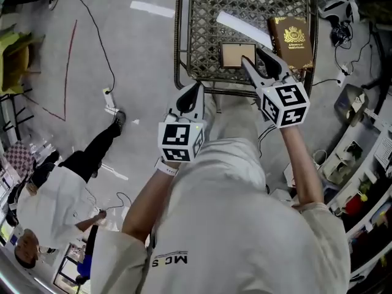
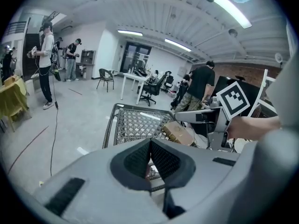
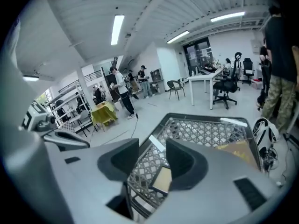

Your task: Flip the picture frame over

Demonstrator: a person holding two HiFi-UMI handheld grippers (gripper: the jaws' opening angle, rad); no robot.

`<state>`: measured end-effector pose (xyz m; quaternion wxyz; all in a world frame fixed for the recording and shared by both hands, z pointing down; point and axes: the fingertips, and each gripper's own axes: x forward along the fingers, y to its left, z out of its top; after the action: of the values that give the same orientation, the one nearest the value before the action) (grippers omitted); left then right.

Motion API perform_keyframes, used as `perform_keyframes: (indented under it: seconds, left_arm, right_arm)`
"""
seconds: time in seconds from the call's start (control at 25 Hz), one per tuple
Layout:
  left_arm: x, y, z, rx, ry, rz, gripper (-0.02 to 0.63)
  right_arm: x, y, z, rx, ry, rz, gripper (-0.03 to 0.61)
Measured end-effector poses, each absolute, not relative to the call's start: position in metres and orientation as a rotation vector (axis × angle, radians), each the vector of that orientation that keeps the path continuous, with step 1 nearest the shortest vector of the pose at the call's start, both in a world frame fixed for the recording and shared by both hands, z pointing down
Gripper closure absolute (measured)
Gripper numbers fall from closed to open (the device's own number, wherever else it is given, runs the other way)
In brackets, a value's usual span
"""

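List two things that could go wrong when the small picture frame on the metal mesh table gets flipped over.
1. The small tan-backed picture frame lies flat on the metal mesh table; the open right hand-held gripper may slip off its thin edge or snag the lattice.
2. The brown hardcover book and white strip lie close by, so a swinging frame might knock them.

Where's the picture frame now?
Head view: picture frame lies on the mesh table near its front edge, left of the brown book, below the open right gripper.

The dark-edged picture frame (image 1: pixel 236 55) lies flat, tan face up.
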<state>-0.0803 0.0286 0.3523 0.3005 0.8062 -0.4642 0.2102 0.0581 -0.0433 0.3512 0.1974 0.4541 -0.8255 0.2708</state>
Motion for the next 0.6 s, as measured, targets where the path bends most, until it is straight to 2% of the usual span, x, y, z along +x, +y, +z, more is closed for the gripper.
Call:
perform_keyframes:
  seconds: [0.6]
  left_arm:
    - [-0.085, 0.003, 0.251, 2.251, -1.294, 0.360, 0.594]
  right_arm:
    - [0.067, -0.010, 0.227, 1.541, -2.410, 0.472, 0.515]
